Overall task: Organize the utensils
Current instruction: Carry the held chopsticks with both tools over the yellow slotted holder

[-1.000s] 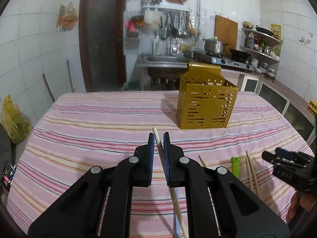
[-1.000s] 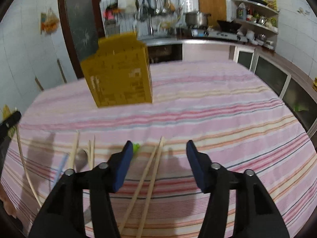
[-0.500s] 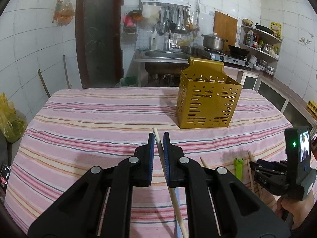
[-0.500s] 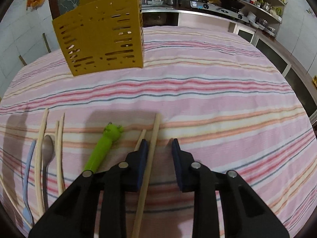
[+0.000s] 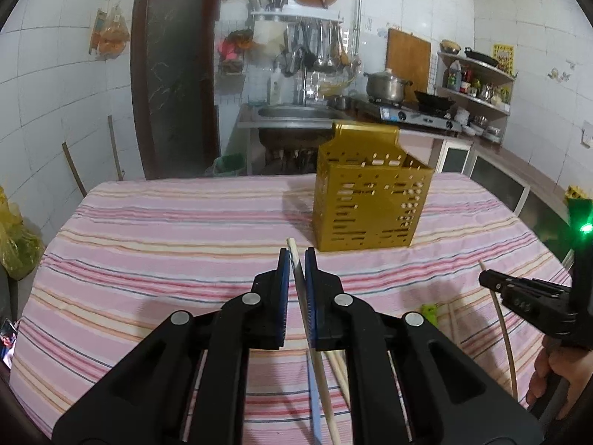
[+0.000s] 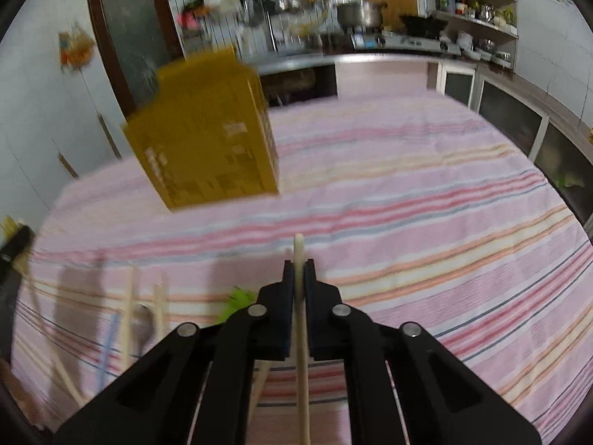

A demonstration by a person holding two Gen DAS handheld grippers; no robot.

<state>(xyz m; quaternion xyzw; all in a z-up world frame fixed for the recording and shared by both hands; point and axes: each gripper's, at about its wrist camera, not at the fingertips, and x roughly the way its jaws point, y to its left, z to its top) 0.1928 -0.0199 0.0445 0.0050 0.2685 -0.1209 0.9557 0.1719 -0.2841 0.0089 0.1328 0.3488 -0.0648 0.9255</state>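
A yellow slotted utensil holder (image 5: 367, 200) stands upright on the striped tablecloth (image 5: 166, 244); it also shows blurred in the right wrist view (image 6: 207, 137). My left gripper (image 5: 297, 259) is shut on a wooden chopstick (image 5: 294, 259), held above the table short of the holder. My right gripper (image 6: 299, 270) is shut on another wooden chopstick (image 6: 299, 259) and is lifted off the cloth; it shows at the right edge of the left wrist view (image 5: 519, 289). Loose chopsticks (image 6: 129, 304), a spoon (image 6: 142, 319) and a green-handled utensil (image 6: 235, 298) lie on the cloth.
A light blue handle (image 6: 107, 348) lies beside the spoon. Behind the table are a sink (image 5: 296, 115), a stove with a pot (image 5: 387, 87), shelves (image 5: 478, 81) and a dark door (image 5: 174, 70). A yellow bag (image 5: 15, 248) hangs at the table's left.
My right gripper closed on a chopstick on the cloth and has lifted it, the view now blurred by motion. My left gripper still holds its chopstick and has risen slightly.
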